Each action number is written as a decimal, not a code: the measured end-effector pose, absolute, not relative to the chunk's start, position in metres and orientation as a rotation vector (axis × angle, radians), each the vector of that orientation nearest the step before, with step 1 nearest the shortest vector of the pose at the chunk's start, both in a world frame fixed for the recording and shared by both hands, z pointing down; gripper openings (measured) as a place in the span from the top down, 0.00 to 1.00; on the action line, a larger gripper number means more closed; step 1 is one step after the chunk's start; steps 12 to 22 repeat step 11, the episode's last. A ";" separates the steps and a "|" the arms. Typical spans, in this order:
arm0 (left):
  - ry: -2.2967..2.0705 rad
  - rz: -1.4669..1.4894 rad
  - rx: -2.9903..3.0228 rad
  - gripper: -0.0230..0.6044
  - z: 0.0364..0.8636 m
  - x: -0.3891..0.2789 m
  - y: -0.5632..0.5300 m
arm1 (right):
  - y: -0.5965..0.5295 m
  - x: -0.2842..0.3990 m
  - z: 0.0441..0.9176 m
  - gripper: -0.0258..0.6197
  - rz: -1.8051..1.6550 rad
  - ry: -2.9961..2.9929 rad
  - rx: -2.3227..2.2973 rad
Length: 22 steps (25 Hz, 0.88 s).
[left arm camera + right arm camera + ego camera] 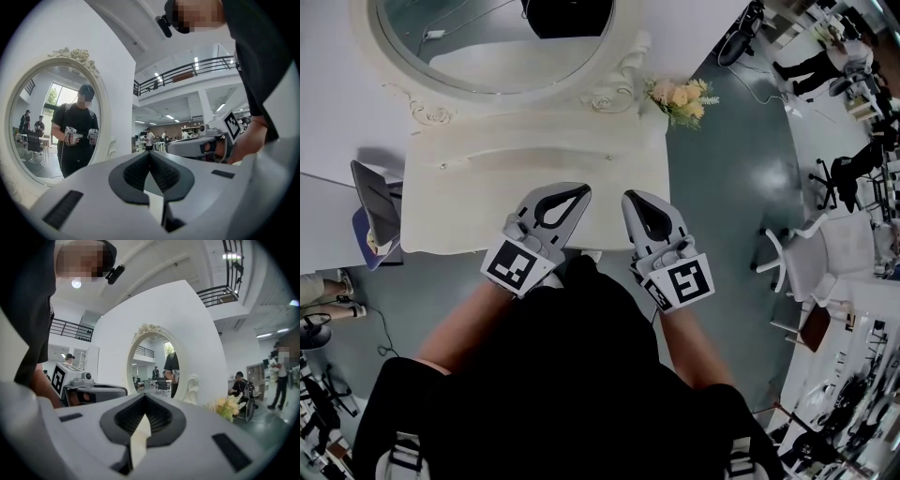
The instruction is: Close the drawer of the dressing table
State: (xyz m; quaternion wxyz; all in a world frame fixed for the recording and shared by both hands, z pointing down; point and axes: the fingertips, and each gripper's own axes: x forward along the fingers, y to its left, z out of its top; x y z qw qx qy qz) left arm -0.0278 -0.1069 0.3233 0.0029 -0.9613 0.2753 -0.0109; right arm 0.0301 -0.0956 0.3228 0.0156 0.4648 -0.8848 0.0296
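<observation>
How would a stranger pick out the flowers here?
Find the cream dressing table with its big oval mirror. At the table's back right corner, beside the mirror's carved frame, sit the flowers: peach and yellow blooms, the only colour against all that cream.

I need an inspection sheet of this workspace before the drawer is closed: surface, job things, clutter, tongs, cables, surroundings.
Surface: cream top of the dressing table, bare where it shows.
Job's things: the dressing table with its oval mirror; the drawer cannot be made out from above.
Clutter: flowers at the table's rear right corner; grey thing beside its left end.
Grippers: left tongs and right tongs both shut, empty, side by side over the front edge.
Cables: thin cable on the floor, left.
Surroundings: white chair at right; people beyond.
</observation>
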 end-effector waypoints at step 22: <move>0.875 -0.039 -3.023 0.98 0.328 -0.036 -0.107 | -0.096 0.022 0.326 0.96 0.088 -2.740 1.433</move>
